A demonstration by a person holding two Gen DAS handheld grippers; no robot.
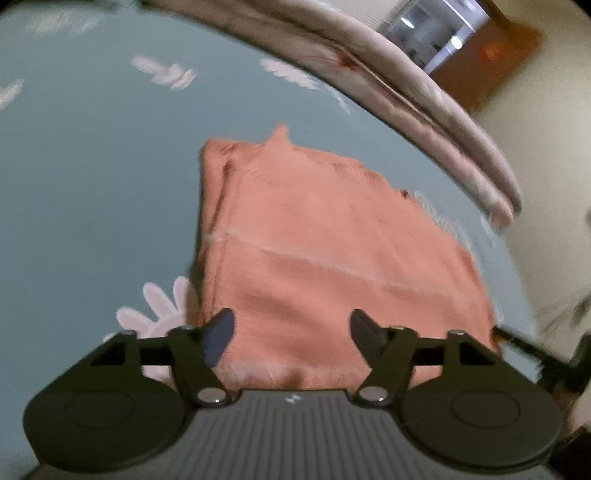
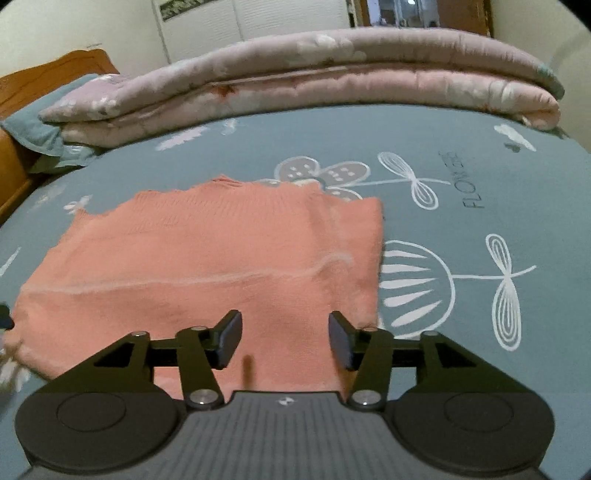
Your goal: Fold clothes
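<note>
Salmon-pink knitted garment (image 2: pixel 207 266), folded to a rough rectangle, flat on the blue-grey bed sheet (image 2: pixel 461 177); pale crease line running across it from 9 to 3 o'clock. Seen in the left wrist view as well (image 1: pixel 325 251), stretching from the fingers up toward 12 o'clock, with a small peak of cloth at its far edge. Near edge under both tools.

Left gripper (image 1: pixel 291 332): jaws spread wide, nothing pinched, pink knit showing in the gap but neither pad pressing on it. Right gripper (image 2: pixel 285 336): jaws likewise apart, somewhat narrower, hovering over the near right corner of the garment, nothing held. Whether the fingertips brush the cloth: cannot tell.

White flower drawings (image 2: pixel 413 288) printed on the sheet at 3 o'clock of the garment, just beside its right edge; another flower and the printed word "FLOWER" further toward 1 o'clock. Folded pinkish quilt (image 2: pixel 314 77) lying well beyond the garment at 12 o'clock, along the far side of the bed. Wooden headboard (image 2: pixel 55 74) at 10 o'clock, with a blue pillow (image 2: pixel 33 129) in front of it, tucked against the quilt's left end. Cream wall and white cupboard doors (image 2: pixel 258 18) behind.
</note>
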